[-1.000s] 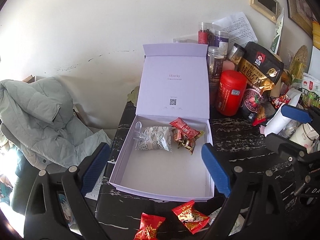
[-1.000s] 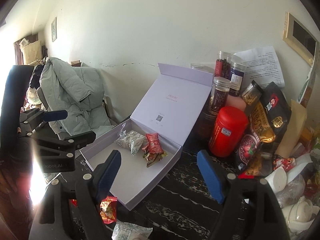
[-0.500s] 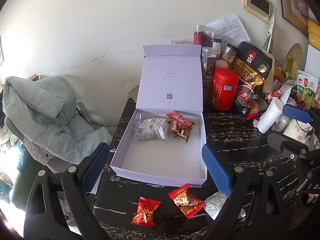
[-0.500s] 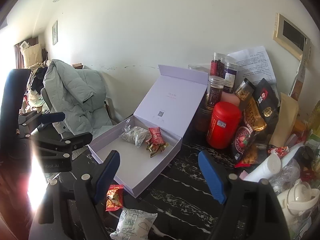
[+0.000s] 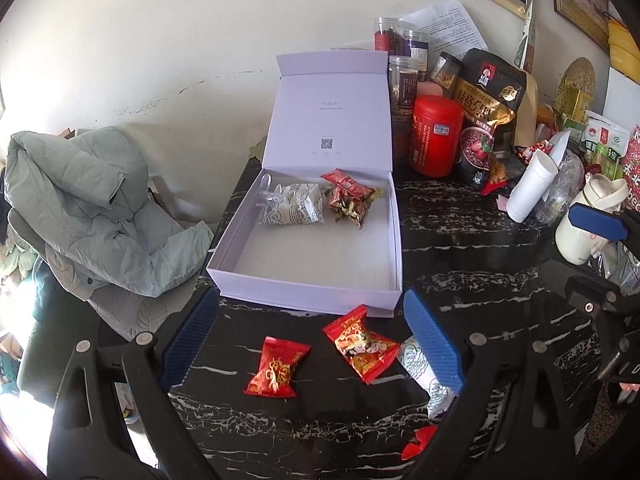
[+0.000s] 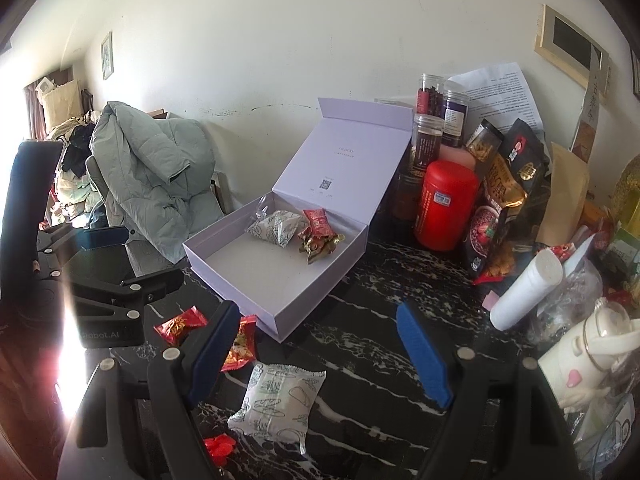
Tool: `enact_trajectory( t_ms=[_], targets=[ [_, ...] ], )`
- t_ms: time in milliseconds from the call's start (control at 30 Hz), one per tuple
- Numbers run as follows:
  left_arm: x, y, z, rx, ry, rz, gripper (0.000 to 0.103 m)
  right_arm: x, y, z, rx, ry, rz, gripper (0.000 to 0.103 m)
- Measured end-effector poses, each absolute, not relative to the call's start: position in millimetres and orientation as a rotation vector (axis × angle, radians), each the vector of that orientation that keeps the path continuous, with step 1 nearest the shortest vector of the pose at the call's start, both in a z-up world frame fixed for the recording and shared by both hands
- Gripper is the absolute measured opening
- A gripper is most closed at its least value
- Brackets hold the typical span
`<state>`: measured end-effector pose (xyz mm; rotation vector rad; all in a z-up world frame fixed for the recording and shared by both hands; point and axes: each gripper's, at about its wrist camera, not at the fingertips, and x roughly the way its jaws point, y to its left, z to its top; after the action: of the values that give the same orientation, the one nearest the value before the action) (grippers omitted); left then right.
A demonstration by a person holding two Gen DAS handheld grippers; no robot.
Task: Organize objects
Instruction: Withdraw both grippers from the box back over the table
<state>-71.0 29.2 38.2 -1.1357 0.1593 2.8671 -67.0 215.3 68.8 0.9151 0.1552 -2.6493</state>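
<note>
An open lilac gift box [image 5: 312, 284] [image 6: 320, 292] sits on the black marble table, its lid upright. Inside lie a white patterned snack pack [image 5: 298, 210] [image 6: 276, 228] and red and gold candies [image 5: 348, 196] [image 6: 318, 232]. In front of the box lie two red candies [image 5: 278, 368] [image 5: 362, 344] and a white patterned pack [image 5: 424, 376] [image 6: 280, 400]. My left gripper [image 5: 312, 344] is open and empty above the loose candies. My right gripper [image 6: 320, 352] is open and empty above the white pack.
A red canister [image 5: 436, 136], jars [image 5: 402, 84], a black snack bag [image 5: 488, 112], a white roll [image 5: 530, 184] and a cream teapot [image 5: 588, 220] crowd the right side. A green jacket [image 5: 92, 208] lies on a chair to the left. A small red piece [image 6: 218, 446] lies near the front edge.
Both grippers have pulled back from the box and risen; the loose candies and white pack in front of the box have come into fuller view. Both stay open.
</note>
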Motion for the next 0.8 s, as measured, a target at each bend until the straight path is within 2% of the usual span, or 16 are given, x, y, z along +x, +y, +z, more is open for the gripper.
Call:
enact_trajectory(
  t_ms=[800],
  targets=[
    [3.2,41.8,-27.6,-1.256,0.083,2.733,0.094,1.2,225.5,-6.6,1.057,0.069,-2.559,0.082]
  ],
)
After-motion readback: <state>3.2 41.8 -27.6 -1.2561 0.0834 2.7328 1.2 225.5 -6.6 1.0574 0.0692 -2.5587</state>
